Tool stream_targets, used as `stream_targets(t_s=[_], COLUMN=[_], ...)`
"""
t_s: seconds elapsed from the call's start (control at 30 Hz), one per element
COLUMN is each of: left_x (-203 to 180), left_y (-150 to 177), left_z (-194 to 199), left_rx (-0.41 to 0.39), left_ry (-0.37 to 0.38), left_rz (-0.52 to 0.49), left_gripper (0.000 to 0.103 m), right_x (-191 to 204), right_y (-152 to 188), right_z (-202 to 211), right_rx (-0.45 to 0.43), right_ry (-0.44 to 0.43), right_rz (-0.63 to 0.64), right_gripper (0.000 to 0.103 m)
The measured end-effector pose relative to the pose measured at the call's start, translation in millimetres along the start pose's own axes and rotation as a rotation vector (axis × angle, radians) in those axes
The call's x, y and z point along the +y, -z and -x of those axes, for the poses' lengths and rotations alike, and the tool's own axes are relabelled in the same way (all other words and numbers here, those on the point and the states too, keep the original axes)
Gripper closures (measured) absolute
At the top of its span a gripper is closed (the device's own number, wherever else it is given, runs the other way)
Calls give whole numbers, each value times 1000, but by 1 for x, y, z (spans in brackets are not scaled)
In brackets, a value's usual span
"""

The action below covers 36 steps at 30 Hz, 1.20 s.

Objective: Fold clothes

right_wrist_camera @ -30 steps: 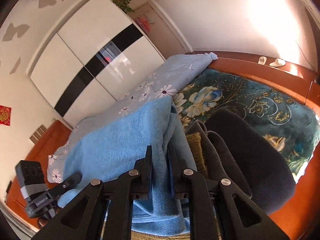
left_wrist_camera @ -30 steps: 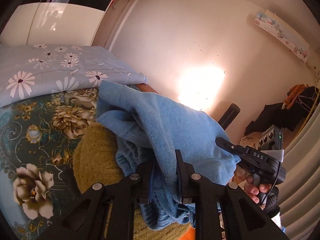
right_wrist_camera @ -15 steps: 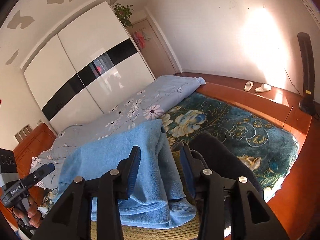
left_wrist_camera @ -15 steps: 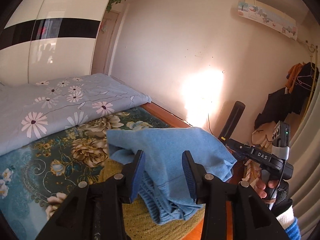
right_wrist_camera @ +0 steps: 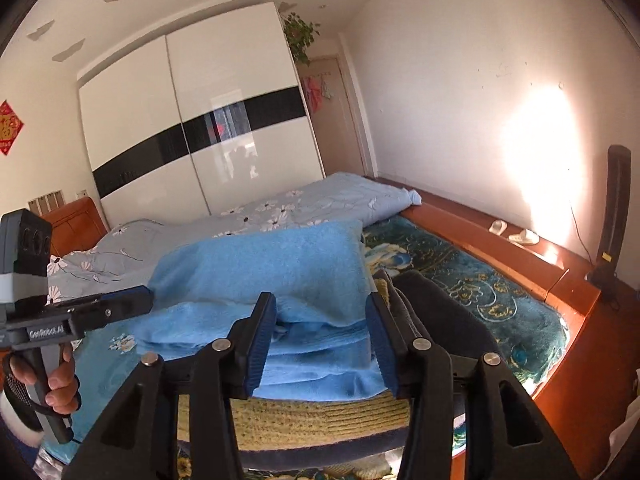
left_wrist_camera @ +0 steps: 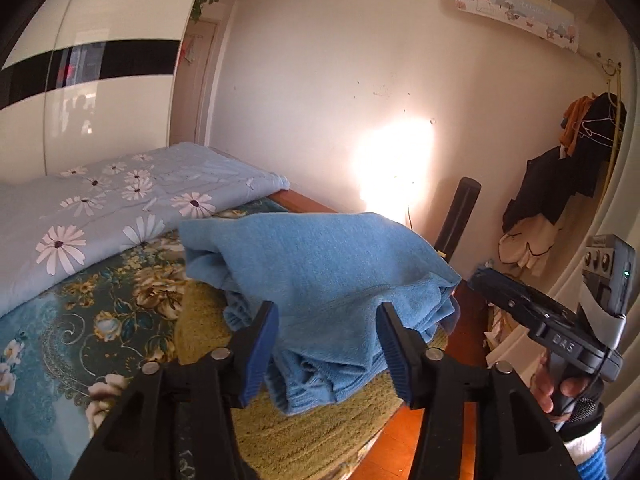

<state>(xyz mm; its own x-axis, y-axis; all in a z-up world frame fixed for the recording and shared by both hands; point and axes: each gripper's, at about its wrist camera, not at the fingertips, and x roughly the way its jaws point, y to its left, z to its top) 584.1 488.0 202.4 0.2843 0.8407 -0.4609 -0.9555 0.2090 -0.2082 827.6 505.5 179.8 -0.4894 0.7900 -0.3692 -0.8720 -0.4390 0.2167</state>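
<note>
Evidently, progress: the blue garment point(right_wrist_camera: 264, 280) lies doubled over in several layers, its top panel flat and smooth, which fits a fold already made; the lower layers look bunched at the near edge in the left wrist view, so some tidying may remain.
Where it lies: on top of an olive knitted garment point(right_wrist_camera: 304, 412), beside a dark garment point(right_wrist_camera: 448, 320), all on the bed point(right_wrist_camera: 500, 288) near its foot end.
Long axis: in the right wrist view the blue garment point(left_wrist_camera: 320, 272) runs across the picture, roughly parallel to the foot edge of the bed; its folded crest faces the daisy-print quilt point(right_wrist_camera: 256, 216).
Which way it points: loose edges hang toward the cameras; collar or hem I cannot tell apart.
Left gripper point(left_wrist_camera: 326, 344): jaws spread wide, holding nothing, just short of the cloth.
Right gripper point(right_wrist_camera: 320, 336): jaws likewise parted, empty, framing the near edge of the stack.
Left to do: judged from this, only squaring the bundle, or other clothes.
</note>
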Motion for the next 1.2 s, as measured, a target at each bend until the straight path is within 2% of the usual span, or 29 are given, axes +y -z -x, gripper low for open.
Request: stream_targets(t_s=[0.1,0.27,0.37,0.47,0.67,0.77,0.97,1.1,1.2], left_x=[2,3,5,11,28,33,42,46,49], left_y=[13,44,64,85,117,127,136,141,146], left_z=[13,36,54,73,106,123,152,166,177], left_rx=[-13,-2,-24,-46,-26,-21,-37,-44,-52], left_ry=[-58,-150,-194,-219,-299,-333,-354,-357,-340], left_rz=[-25,-65,-76,-50,3,15,26,43,58], left_gripper=[33,20,9,0,0,0,0,0,0], right_x=[28,59,69,80,105,120,157,168,173], right_y=[15,47,62,74,96,106,127,131,132], right_z=[16,8,9,14,18,26,44,60,61], right_rx=[-14,73,93,96,119,96,118,95,117], right_ry=[14,7,16,41,171,200,249,302,268], right_rz=[57,96,70,49,7,-6,-1,-4,-6], right_gripper=[38,28,8,0,0,0,0,0,0])
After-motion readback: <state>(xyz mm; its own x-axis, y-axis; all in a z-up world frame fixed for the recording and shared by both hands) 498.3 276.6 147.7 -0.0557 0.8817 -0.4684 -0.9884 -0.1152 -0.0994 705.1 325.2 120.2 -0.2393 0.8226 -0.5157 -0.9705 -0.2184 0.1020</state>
